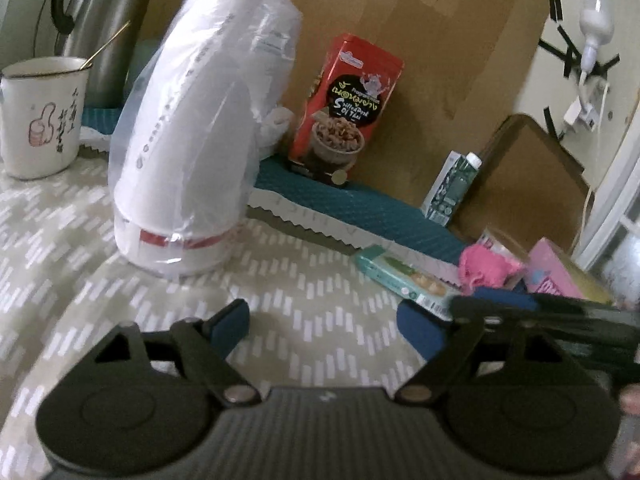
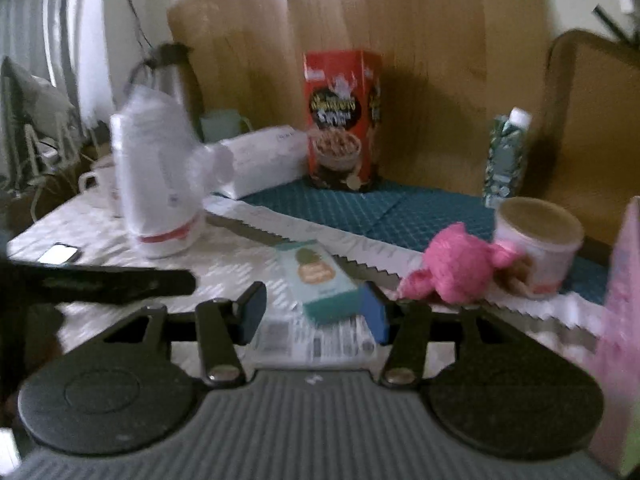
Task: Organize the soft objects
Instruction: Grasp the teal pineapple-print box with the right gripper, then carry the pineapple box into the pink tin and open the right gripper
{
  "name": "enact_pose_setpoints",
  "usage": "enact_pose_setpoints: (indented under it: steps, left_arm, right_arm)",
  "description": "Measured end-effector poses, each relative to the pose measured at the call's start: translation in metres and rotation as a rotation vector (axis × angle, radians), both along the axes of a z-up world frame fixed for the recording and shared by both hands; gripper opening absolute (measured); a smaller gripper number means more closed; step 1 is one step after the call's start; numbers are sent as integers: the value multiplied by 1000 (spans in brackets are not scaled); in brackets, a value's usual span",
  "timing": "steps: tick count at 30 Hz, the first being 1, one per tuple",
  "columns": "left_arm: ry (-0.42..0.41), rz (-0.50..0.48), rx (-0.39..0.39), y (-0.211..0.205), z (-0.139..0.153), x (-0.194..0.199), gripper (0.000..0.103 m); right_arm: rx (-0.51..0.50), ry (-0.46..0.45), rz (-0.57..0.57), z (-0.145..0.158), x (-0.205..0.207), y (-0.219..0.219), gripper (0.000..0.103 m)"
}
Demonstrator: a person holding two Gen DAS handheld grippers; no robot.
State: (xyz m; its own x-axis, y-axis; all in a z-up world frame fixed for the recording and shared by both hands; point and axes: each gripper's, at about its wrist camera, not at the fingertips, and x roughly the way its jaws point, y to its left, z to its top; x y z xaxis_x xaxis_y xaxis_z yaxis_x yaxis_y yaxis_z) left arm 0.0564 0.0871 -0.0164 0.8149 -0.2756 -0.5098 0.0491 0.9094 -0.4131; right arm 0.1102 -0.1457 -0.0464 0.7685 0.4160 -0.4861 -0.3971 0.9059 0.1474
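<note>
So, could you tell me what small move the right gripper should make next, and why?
Probably shift the right gripper to its right and forward toward the pink soft toy. Its jaws are open and hold nothing, and they now frame the teal box, which looks rigid. The toy lies just beyond the right finger, against the white tub.

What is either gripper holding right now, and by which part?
Nothing. The left gripper and right gripper both have open, empty jaws.

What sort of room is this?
Probably a home kitchen or dining table: an enamel mug with a spoon, a thermos, a red snack box and a drink carton crowd a patterned tablecloth.
</note>
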Motion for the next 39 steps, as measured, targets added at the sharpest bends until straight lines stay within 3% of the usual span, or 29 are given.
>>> enact_pose_setpoints:
  steps: [3, 8, 14, 19, 21, 25, 31, 33, 36, 37, 38, 39]
  left_arm:
    - [-6, 4, -52, 11, -1, -4, 84]
    - [-19, 40, -98, 17, -3, -4, 86]
    - [-14, 51, -162, 26, -7, -4, 86]
    - [-12, 38, -143, 22, -5, -5, 85]
    - [-11, 33, -127, 19, -4, -5, 84]
    - [-9, -14, -105, 11, -1, -7, 83]
    - [20, -149, -146, -8, 0, -22, 83]
    - [30, -192, -102, -24, 0, -29, 83]
    - [39, -231, 13, -48, 3, -37, 81]
    - [41, -249, 35, -55, 3, -40, 73]
    - [46, -290, 33, -62, 3, -41, 68]
    - [49, -287, 46, -68, 4, -43, 66]
  right_arm:
    - [-39, 55, 3, -14, 21, 10, 58]
    - [-89, 57, 21, -16, 33, 31, 45]
    - [-72, -12, 136, 4, -25, 36, 44]
    - [-117, -22, 261, -12, -97, 33, 44]
    - [-158, -30, 250, -23, -116, 32, 44]
    - [-121, -48, 170, -25, -131, 16, 49]
    - [-97, -33, 122, -25, -138, 1, 56]
    - [-99, -39, 121, -26, -143, -2, 64]
    - [-89, -35, 111, -30, -146, -7, 63]
    - [-78, -34, 108, -31, -146, -8, 61]
    - [-71, -39, 102, -31, -146, -8, 47]
    - [-62, -41, 109, -30, -146, -8, 46]
